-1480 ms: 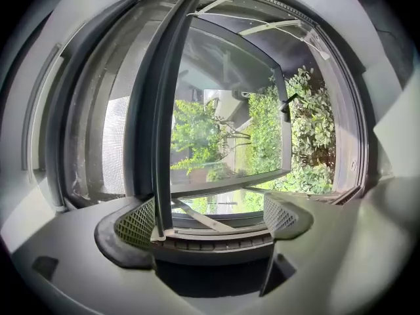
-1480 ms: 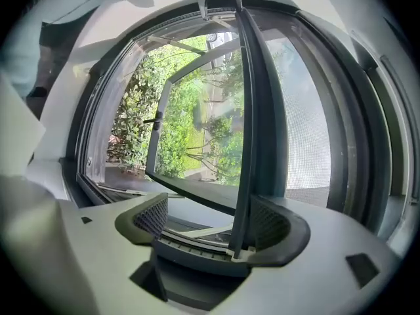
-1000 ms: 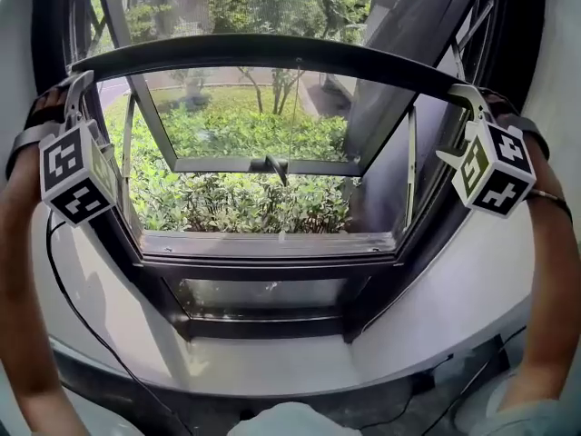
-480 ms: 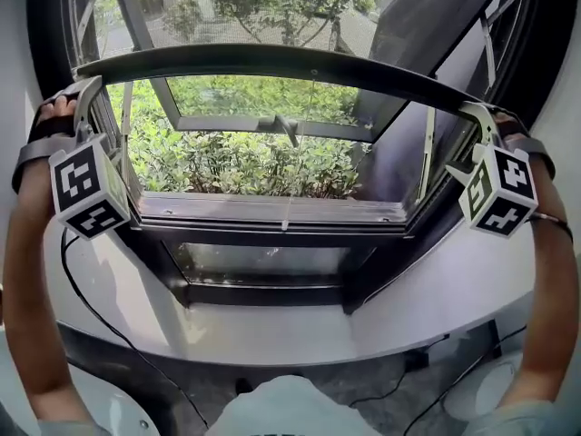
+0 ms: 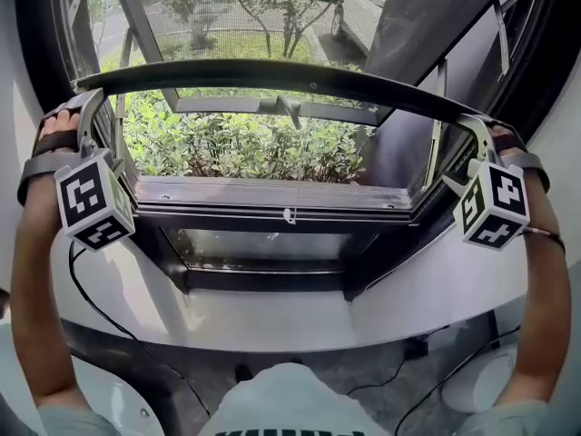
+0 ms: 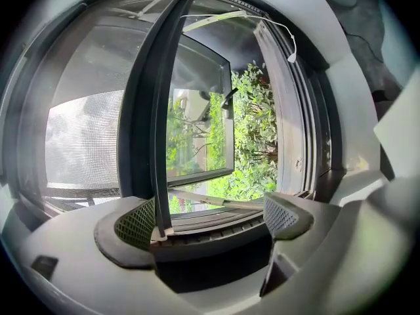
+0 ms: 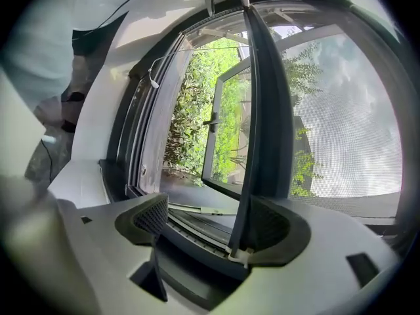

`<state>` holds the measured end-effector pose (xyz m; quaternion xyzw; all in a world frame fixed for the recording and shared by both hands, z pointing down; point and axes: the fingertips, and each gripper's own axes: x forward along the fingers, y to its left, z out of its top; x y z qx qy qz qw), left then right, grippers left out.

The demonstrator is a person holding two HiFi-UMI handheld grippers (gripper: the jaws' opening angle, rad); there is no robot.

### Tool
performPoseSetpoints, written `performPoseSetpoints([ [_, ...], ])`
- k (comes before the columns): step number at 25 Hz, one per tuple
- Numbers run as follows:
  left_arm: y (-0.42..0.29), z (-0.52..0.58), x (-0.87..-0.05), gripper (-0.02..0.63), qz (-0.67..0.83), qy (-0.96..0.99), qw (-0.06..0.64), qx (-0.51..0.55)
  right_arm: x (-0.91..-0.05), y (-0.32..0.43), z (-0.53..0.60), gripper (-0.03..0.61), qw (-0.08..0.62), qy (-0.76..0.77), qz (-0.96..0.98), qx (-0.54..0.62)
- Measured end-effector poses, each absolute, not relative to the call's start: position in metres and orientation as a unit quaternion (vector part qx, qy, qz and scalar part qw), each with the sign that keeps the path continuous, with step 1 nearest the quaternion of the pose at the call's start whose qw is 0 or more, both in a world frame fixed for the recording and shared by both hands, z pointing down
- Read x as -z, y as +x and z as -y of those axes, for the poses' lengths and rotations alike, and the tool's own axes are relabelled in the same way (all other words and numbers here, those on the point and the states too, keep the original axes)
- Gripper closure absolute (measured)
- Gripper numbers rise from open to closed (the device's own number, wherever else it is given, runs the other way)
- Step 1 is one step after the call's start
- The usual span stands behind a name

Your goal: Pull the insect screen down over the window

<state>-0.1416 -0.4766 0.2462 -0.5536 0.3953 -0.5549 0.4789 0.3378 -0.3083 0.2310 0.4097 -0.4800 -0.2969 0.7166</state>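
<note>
The insect screen's dark bottom bar [image 5: 272, 73] spans the window about a third of the way down, with grey mesh [image 5: 272, 7] above it. My left gripper [image 5: 89, 116] sits at the bar's left end and my right gripper [image 5: 478, 133] at its right end. In the left gripper view the bar [image 6: 157, 110] rests against the left jaw of the open left gripper [image 6: 213, 216]. In the right gripper view the bar [image 7: 262, 110] lies against the right jaw of the open right gripper [image 7: 210, 222]. Neither gripper pinches the bar.
Below the bar a casement sash [image 5: 272, 107] stands swung outward over green shrubs. A thin pull cord [image 5: 289, 214] hangs to the dark lower frame [image 5: 272, 193]. A white curved sill [image 5: 272, 321] runs beneath, and a black cable [image 5: 100, 307] trails at the left.
The bar has come lower over the opening, and both grippers have moved down with it at its ends. More mesh shows above the bar.
</note>
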Motion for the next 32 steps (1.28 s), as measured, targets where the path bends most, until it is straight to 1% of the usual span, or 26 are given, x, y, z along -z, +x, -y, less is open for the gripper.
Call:
performPoseSetpoints([
  [8,-0.145,0.472,-0.317,0.086,-0.364,-0.562,0.459,0.584,-0.300,0.339,0.306,0.184,0.729,0.386,0.495,0.272],
  [14,-0.144,0.469,-0.344,0.086,-0.363,-0.559,0.453,0.592,-0.326,0.339,0.303,0.184,0.726,0.394,0.498,0.264],
  [19,-0.147,0.464,-0.389,0.087,-0.339,-0.565,0.442,0.608,-0.370,0.339,0.301,0.184,0.741,0.373,0.498,0.253],
  [28,-0.145,0.464,-0.431,0.087,-0.342,-0.572,0.433,0.607,-0.412,0.340,0.304,0.186,0.735,0.381,0.505,0.244],
  [32,-0.143,0.465,-0.435,0.087,-0.354,-0.579,0.429,0.597,-0.417,0.341,0.305,0.186,0.727,0.396,0.504,0.247],
])
